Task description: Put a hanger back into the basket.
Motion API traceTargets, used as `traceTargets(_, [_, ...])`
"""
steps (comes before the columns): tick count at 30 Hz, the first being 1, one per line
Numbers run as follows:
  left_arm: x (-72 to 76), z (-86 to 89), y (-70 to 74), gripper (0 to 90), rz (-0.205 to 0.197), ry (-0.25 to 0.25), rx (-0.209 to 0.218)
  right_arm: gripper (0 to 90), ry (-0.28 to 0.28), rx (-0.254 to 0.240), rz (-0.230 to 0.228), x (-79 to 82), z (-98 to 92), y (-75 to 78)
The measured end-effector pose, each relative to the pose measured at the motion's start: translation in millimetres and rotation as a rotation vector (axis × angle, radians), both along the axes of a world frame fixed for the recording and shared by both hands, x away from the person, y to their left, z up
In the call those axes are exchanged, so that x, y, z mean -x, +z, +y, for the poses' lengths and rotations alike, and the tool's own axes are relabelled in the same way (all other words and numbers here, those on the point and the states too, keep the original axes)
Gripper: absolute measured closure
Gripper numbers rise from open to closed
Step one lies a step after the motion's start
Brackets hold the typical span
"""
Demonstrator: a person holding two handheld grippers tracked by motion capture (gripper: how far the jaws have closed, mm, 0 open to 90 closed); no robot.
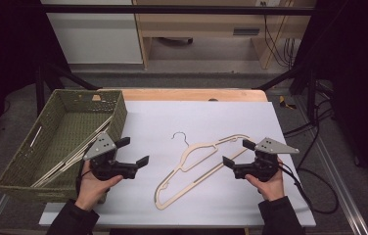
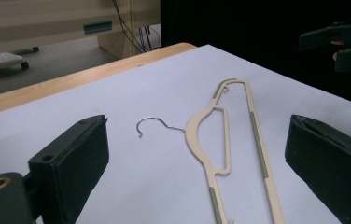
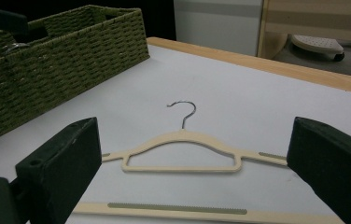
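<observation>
no legible text, no labels, no brands, no numbers, no signs

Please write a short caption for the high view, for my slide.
Two open tools, left tool and right tool, flank a beige hanger beside a green basket.

Hanger [image 1: 195,164] at table [image 1: 231,117] centre; basket [image 1: 11,176] at nine o'clock, hangers [image 1: 67,159] inside; left gripper [image 1: 134,152] between basket and hanger; right gripper [image 1: 237,152] at three o'clock.

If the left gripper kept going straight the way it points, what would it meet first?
Probably the beige hanger lying flat on the white table sheet; the left gripper stands open above it, so contact depends on height.
</observation>
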State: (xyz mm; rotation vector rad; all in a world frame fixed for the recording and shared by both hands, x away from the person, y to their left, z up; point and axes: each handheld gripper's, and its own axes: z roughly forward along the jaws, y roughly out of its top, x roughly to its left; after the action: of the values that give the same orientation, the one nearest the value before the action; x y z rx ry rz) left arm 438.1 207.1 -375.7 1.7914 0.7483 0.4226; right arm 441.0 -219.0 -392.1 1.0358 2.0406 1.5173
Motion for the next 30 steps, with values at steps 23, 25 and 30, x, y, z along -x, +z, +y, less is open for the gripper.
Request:
traceTargets(23, [-2.0,-23.4,-49.9,6.7,0.103,-0.051,-0.065,12.2,0.004,0.026,0.006,-42.7,49.1,8.2])
traceTargets(25, [-2.3,-23.5,-51.5,6.7,0.107,-0.055,-0.071,12.9,-0.002,0.03,0.015,-47.9,54.8,7.1])
traceTargets(30, [-4.3,-22.1,-54.5,6.8,0.114,-0.048,-0.069,15.4,-0.001,0.05,0.031,-61.7,67.9,2.7])
